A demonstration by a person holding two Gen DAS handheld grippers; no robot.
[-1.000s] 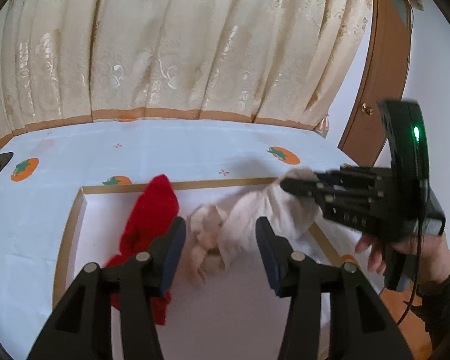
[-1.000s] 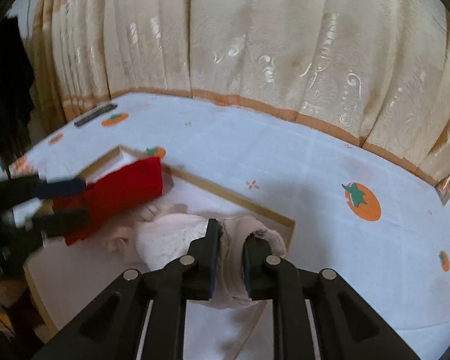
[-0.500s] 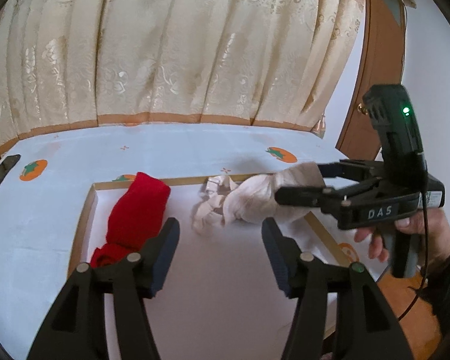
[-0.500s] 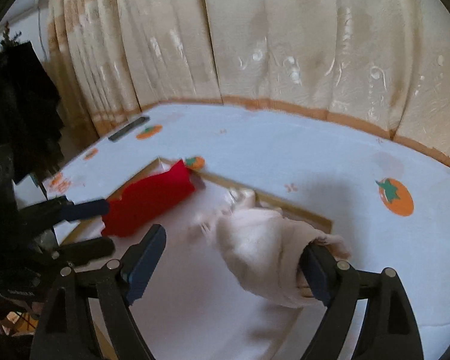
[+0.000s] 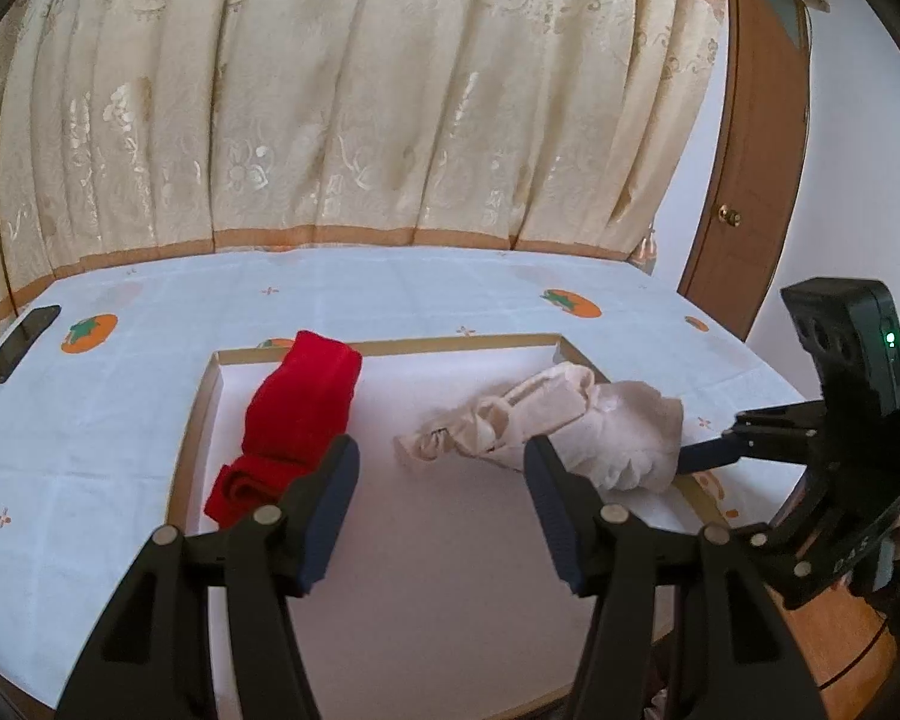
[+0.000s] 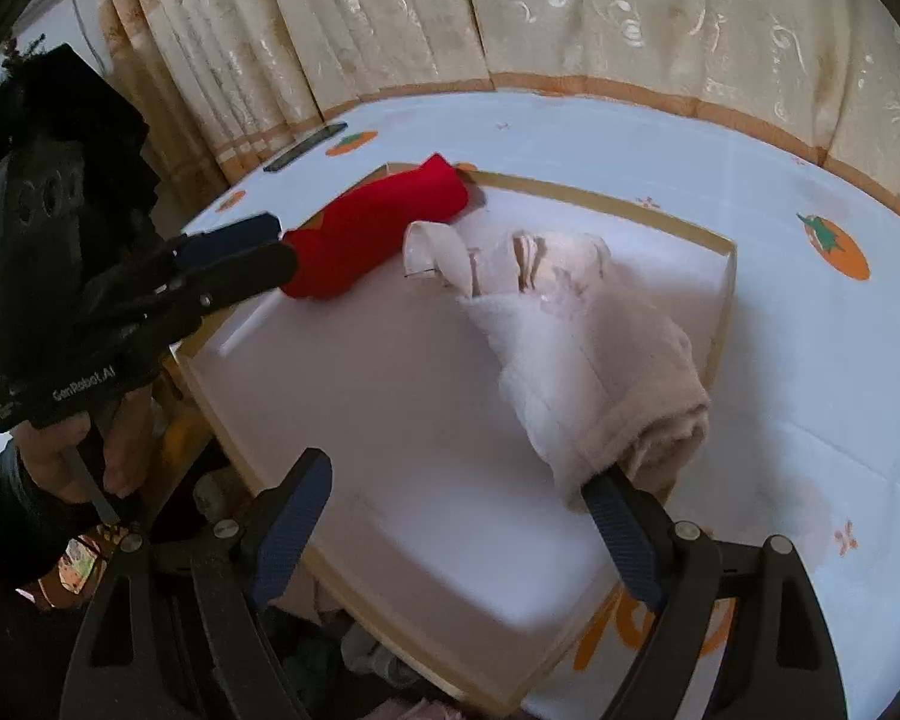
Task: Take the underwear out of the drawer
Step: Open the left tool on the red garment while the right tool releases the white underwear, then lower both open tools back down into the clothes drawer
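Observation:
A pale pink underwear bundle [image 5: 570,426] lies across the right rim of the shallow white drawer [image 5: 450,570], partly on the tablecloth. In the right wrist view the same pink bundle [image 6: 576,324] rests against my right finger. A rolled red garment [image 5: 300,414] lies at the drawer's left side, also seen in the right wrist view [image 6: 378,228]. My left gripper [image 5: 438,504] is open and empty above the drawer's middle. My right gripper [image 6: 456,534] is open wide, its right fingertip touching the pink bundle's end.
A white tablecloth with orange fruit prints [image 5: 570,303] covers the table. A dark phone [image 5: 18,345] lies at the far left edge. Cream curtains [image 5: 360,90] hang behind the table. A brown door [image 5: 744,180] stands at the right.
My right gripper has opened and let go of the pink bundle, which now lies over the drawer's right rim. My left gripper has drawn back and stayed open.

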